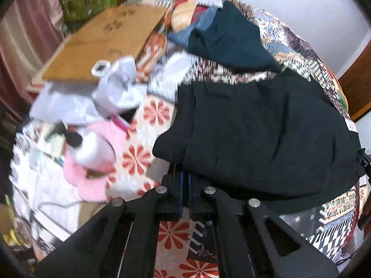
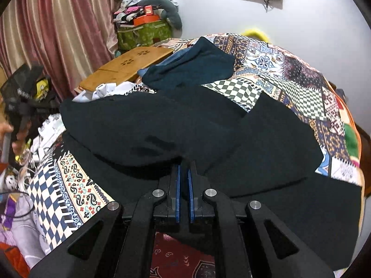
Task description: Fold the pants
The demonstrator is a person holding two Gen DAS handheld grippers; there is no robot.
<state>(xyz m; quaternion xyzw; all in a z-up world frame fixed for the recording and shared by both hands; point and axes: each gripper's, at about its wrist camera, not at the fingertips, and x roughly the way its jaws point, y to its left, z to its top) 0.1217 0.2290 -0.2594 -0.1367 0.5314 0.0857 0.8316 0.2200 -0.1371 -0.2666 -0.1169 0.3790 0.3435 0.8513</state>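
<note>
Black pants (image 1: pixel 266 134) lie folded over on a patchwork bedspread (image 1: pixel 299 46). My left gripper (image 1: pixel 184 176) is shut, its blue pads pinching the near left edge of the pants. From the right wrist the pants (image 2: pixel 162 120) spread across the bedspread (image 2: pixel 278 69), with one layer doubled over another. My right gripper (image 2: pixel 184 169) is shut on a bunched fold of the black cloth at the near edge. The left gripper (image 2: pixel 25 97), held by a hand, shows at the far left beside the pants' left edge.
A dark teal garment (image 2: pixel 192 67) lies behind the pants, over blue denim. A wooden board (image 2: pixel 129 64) sits at the back left, with white crumpled paper (image 1: pixel 116 85) and a pink and white plush toy (image 1: pixel 92 148) beside it. A green bag (image 2: pixel 143 34) and curtain (image 2: pixel 58 23) stand behind.
</note>
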